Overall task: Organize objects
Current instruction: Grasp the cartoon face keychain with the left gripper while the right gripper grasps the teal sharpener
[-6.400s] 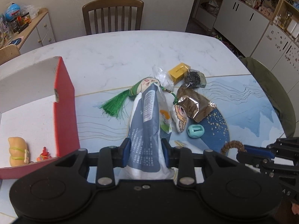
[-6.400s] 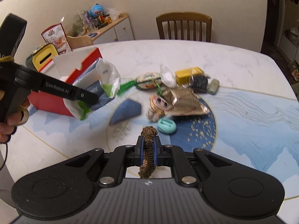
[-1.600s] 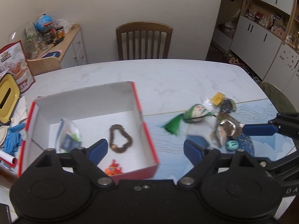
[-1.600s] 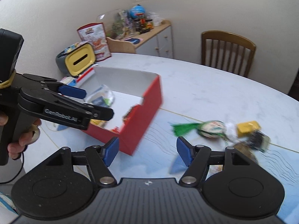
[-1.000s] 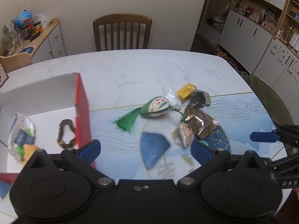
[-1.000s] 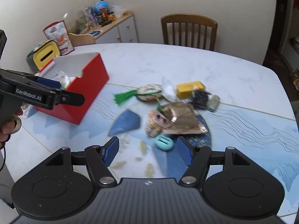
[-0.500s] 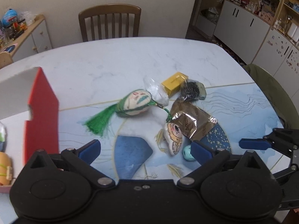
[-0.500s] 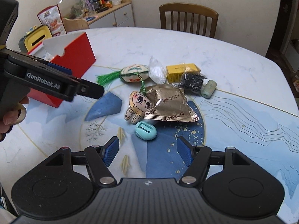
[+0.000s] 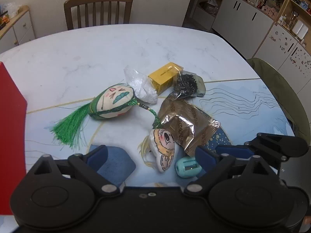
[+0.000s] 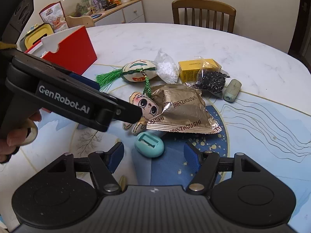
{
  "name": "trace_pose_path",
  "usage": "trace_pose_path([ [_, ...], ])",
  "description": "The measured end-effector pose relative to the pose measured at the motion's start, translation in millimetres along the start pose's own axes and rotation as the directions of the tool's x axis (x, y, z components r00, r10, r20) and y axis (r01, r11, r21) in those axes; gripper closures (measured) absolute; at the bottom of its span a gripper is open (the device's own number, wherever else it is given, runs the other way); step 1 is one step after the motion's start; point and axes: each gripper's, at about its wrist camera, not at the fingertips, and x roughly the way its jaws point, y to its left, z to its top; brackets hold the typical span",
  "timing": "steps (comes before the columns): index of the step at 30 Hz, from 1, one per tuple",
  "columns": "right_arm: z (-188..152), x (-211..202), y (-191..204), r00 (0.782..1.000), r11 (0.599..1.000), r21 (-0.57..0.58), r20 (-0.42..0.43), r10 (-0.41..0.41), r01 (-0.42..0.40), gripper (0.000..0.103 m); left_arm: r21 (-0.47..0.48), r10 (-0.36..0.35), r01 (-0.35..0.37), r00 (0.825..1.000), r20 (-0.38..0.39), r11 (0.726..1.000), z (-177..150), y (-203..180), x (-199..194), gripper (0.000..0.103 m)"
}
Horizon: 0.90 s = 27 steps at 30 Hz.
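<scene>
Stock on my surface (image 10: pixel 194 44), largest first, placed against the gold foil snack packet.

1. Red box (image 10: pixel 75 48): well off to the packet's left, open-topped, contents mostly hidden from here.
2. Gold foil snack packet (image 10: pixel 182 110): flat, mid-pile; my landmark.
3. Green-tasselled sachet with painted face (image 9: pixel 112 102): behind-left of the packet, its cord running under the packet's edge.
4. Cartoon-face plush charm (image 9: pixel 165 151): touching the packet's left edge.
5. Yellow carton (image 10: pixel 194 68): behind the packet.
6. Bag of black bits (image 10: pixel 211 81) and bag of white granules (image 10: pixel 167 68): behind the packet, flanking the carton.
7. Pale green eraser-like block (image 10: pixel 232 90): behind-right.
8. Teal pencil sharpener (image 10: pixel 149 144): just in front of the packet's near-left corner.

Tools: my right tool (image 10: pixel 153 158) is released and empty, jaws spread wide, the sharpener lying almost between them, its long axis across the gap. My left tool (image 9: pixel 151 155) is likewise released, empty, straddling the plush charm. I judge the right the nearer for the sharpener, the left for the charm.
</scene>
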Motion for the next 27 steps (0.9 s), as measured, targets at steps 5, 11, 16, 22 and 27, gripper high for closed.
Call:
trace_pose_path([
  [5,0.7,9.4,0.5,1.0,1.0,0.004,-0.001,0.021,-0.021,0.04,-0.011,-0.015,0.014,0.999,-0.029,1.0,2.8,0.5,12.3,0.026],
  [11,1.2,17.6,3.5,1.0,1.0,0.003,-0.01,0.026,-0.026,0.053,0.009,-0.036,0.036,0.999,-0.033,0.999,3.9,-2.5,18.2,0.033],
  [16,1.6,20.5,6.5,1.0,1.0,-0.01,-0.009,0.007,-0.007,0.065,0.021,-0.07,0.071,0.997,-0.038,0.997,5.9,-7.3,21.2,0.053],
  [22,0.6,19.4,8.4,1.0,1.0,-0.022,-0.01,-0.001,0.001,0.065,0.027,-0.091,0.092,0.995,-0.033,0.995,5.9,-10.5,19.5,0.066],
  [27,-1.7,17.4,8.0,1.0,1.0,-0.01,-0.013,0.001,-0.001,0.065,-0.002,-0.117,0.117,0.993,-0.035,0.993,7.0,-4.6,17.4,0.073],
])
